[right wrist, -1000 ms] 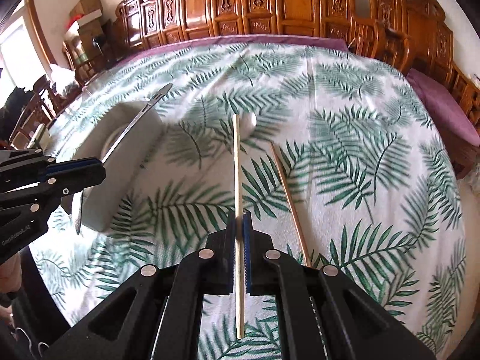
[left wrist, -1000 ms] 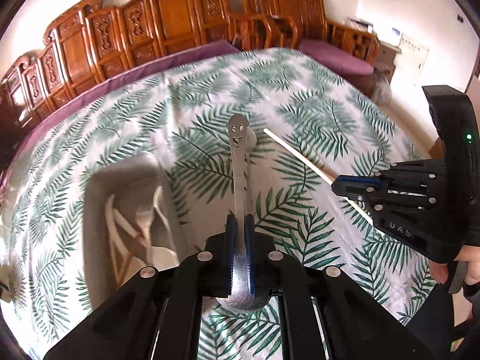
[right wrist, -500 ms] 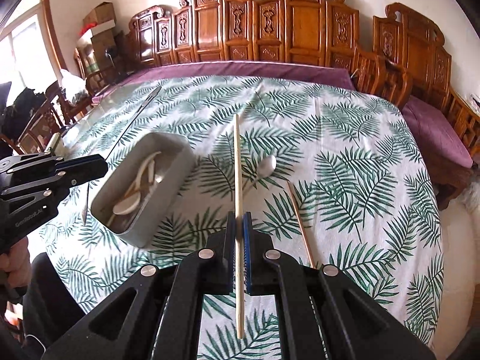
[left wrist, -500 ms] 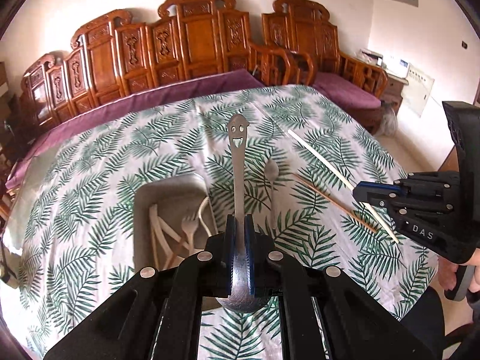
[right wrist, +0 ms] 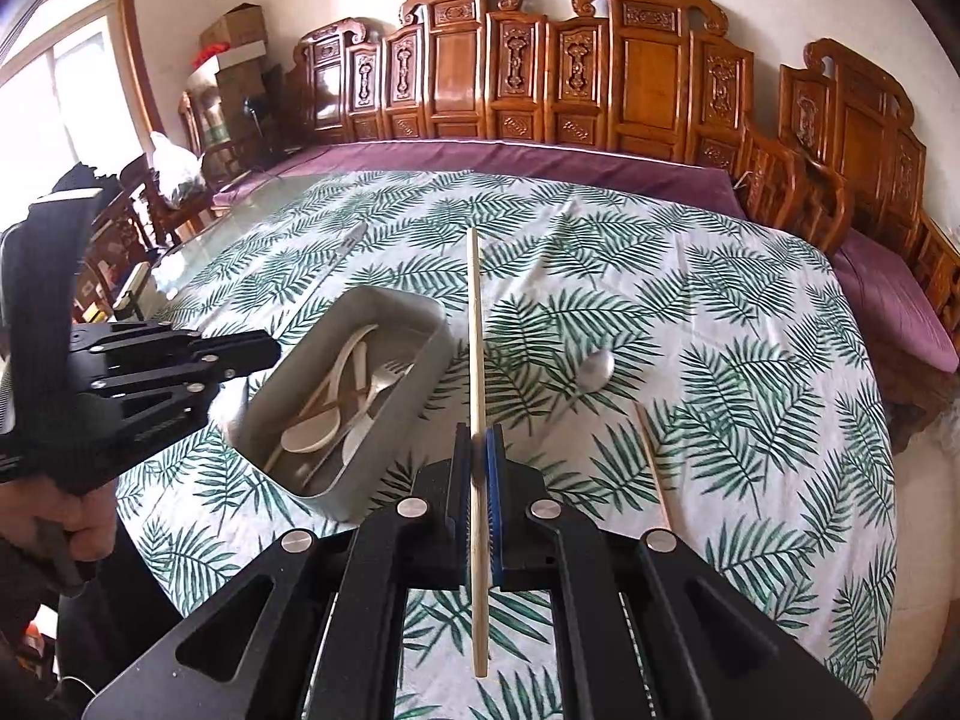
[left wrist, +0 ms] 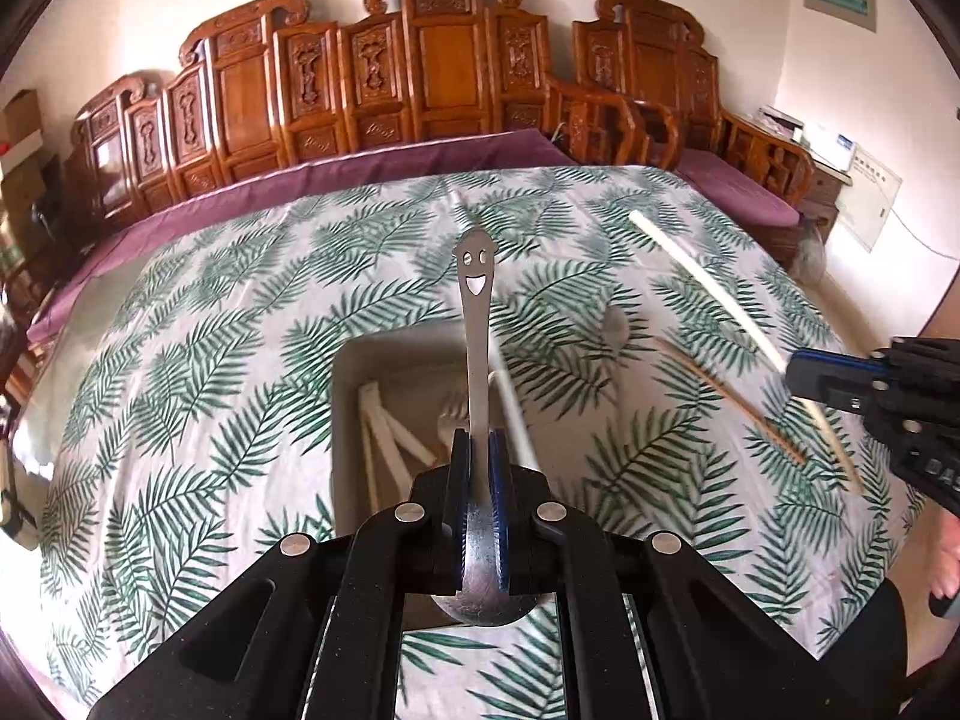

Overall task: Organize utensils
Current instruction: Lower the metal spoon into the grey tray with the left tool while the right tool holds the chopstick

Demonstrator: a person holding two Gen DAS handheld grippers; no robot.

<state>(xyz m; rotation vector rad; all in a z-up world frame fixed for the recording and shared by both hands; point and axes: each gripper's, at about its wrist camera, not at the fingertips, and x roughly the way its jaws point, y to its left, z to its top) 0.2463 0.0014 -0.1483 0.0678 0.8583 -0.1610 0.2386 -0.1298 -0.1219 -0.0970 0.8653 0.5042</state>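
Observation:
My left gripper [left wrist: 478, 450] is shut on a steel spoon [left wrist: 477, 324] with a smiley-face handle, held above the grey utensil box [left wrist: 360, 372]. The left gripper also shows in the right wrist view [right wrist: 264, 354], beside that box [right wrist: 420, 372], which holds pale spoons and a fork [right wrist: 384, 378]. My right gripper [right wrist: 478, 450] is shut on a pale chopstick [right wrist: 477, 324], raised above the table right of the box; it also shows in the left wrist view [left wrist: 798, 369]. A second chopstick [right wrist: 651, 462] and a steel spoon [right wrist: 594, 369] lie on the cloth.
The table wears a palm-leaf cloth [right wrist: 750, 330] with a purple edge at the back. Carved wooden chairs [right wrist: 630, 78] line the far and right sides. Boxes and clutter stand at the left by a window [right wrist: 54, 84].
Both grippers have risen and pulled back from the table, still holding the spoon and the chopstick. The box now sits lower and more central under the left gripper.

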